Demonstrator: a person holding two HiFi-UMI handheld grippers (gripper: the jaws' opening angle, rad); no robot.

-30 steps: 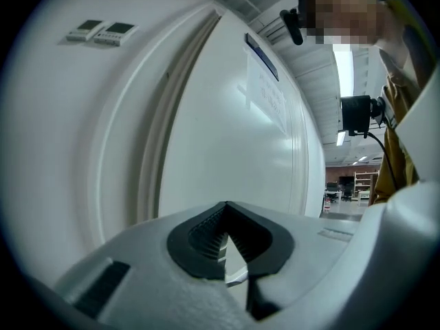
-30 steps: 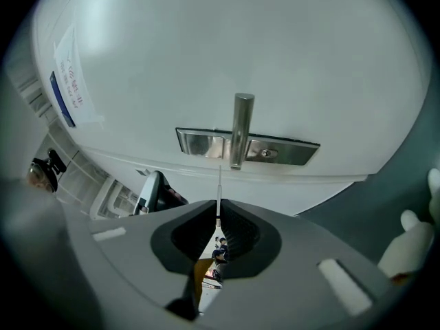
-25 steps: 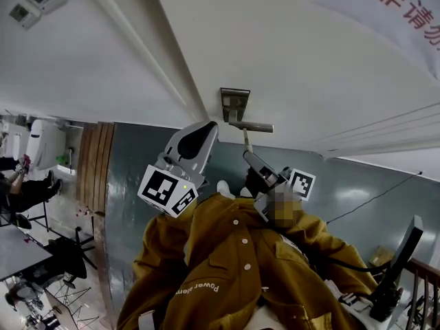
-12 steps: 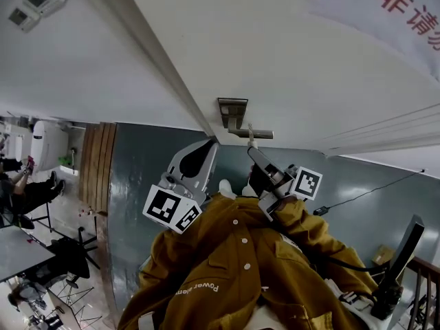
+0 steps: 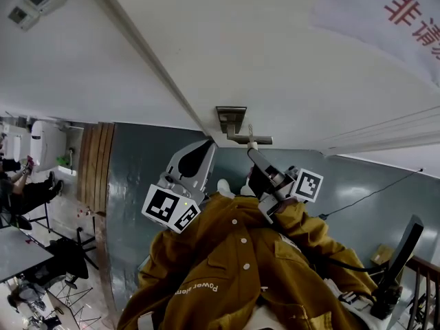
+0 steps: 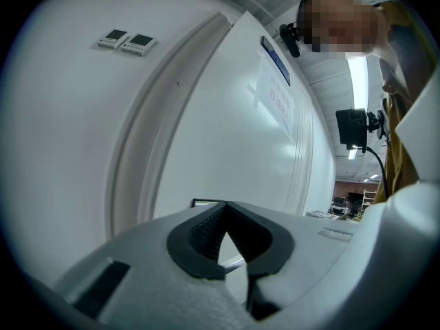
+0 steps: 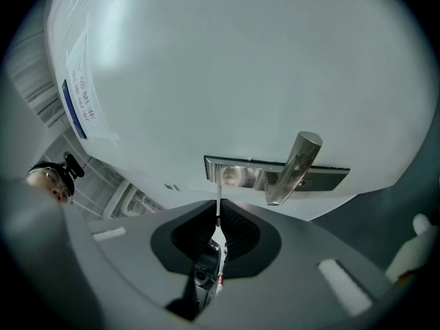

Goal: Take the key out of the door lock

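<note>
A steel lock plate (image 5: 230, 113) with a lever handle (image 5: 251, 140) sits on the white door (image 5: 275, 60). My right gripper (image 5: 252, 148) is shut on the key (image 5: 250, 133). In the right gripper view the key's thin blade (image 7: 218, 199) runs from the right gripper's (image 7: 218, 215) closed jaw tips up to the lock plate (image 7: 237, 176), left of the handle (image 7: 292, 170). Whether the blade's tip is inside the keyhole I cannot tell. My left gripper (image 5: 210, 130) hangs left of the handle with its jaws meeting at the tips and nothing between them; the left gripper (image 6: 223, 206) faces the door.
The door frame (image 5: 148, 50) runs diagonally left of the lock. A notice with red characters (image 5: 412, 12) hangs on the door at upper right. Two wall panels (image 6: 127, 40) sit beside the frame. The person's mustard jacket (image 5: 234, 273) fills the lower middle; a dark stand (image 5: 399, 267) is at lower right.
My left gripper has sunk a little, farther below the lock plate. The right gripper with the key has stayed at the lock.
</note>
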